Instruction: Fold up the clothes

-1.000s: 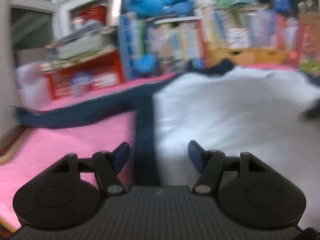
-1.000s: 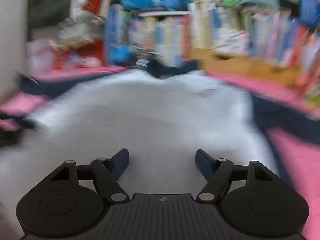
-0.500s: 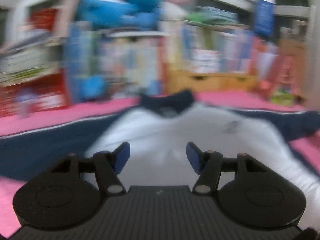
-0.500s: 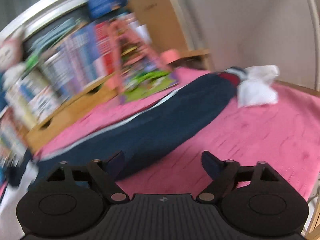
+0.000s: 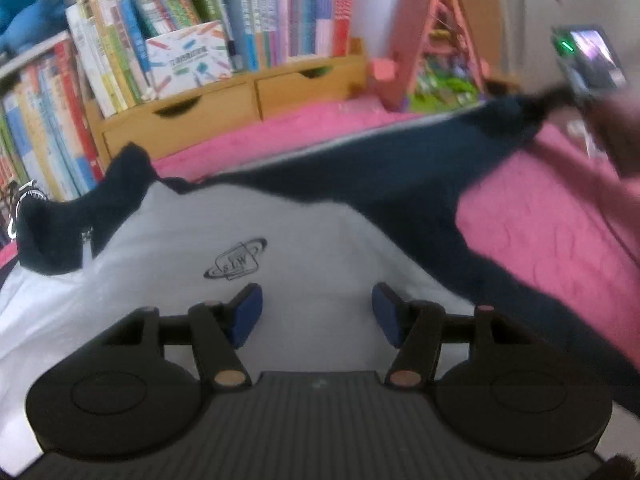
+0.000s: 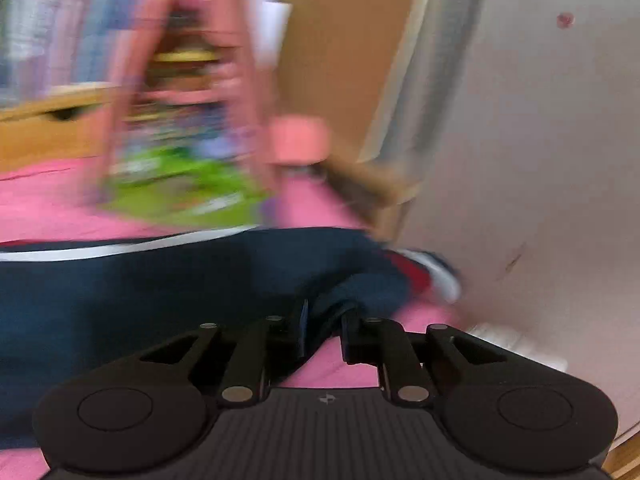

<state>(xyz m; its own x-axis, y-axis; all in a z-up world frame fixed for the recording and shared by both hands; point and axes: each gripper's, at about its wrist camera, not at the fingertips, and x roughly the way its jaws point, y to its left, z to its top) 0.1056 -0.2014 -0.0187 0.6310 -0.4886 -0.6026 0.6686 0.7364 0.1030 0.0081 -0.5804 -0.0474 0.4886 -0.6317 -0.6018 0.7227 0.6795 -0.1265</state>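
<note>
Before your left gripper point(image 5: 316, 314), whose fingers stand apart, the white-bodied, navy-sleeved jacket point(image 5: 280, 248) lies spread on the pink quilted cover point(image 5: 540, 224). Its navy collar point(image 5: 80, 208) lies ahead to the left; its navy sleeve point(image 5: 400, 172) runs off to the right, where your right gripper point(image 6: 322, 330) is closed on the cloth near the cuff. Behind the cover stand wooden drawers point(image 5: 248, 100), with a row of upright books point(image 5: 180, 40) above them.

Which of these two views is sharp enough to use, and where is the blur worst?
Left wrist: mostly usable, shirt logo legible, blur toward the right edge around the right gripper. Right wrist: heavy motion smear across the background; only the navy sleeve and the gripper itself read clearly.
</note>
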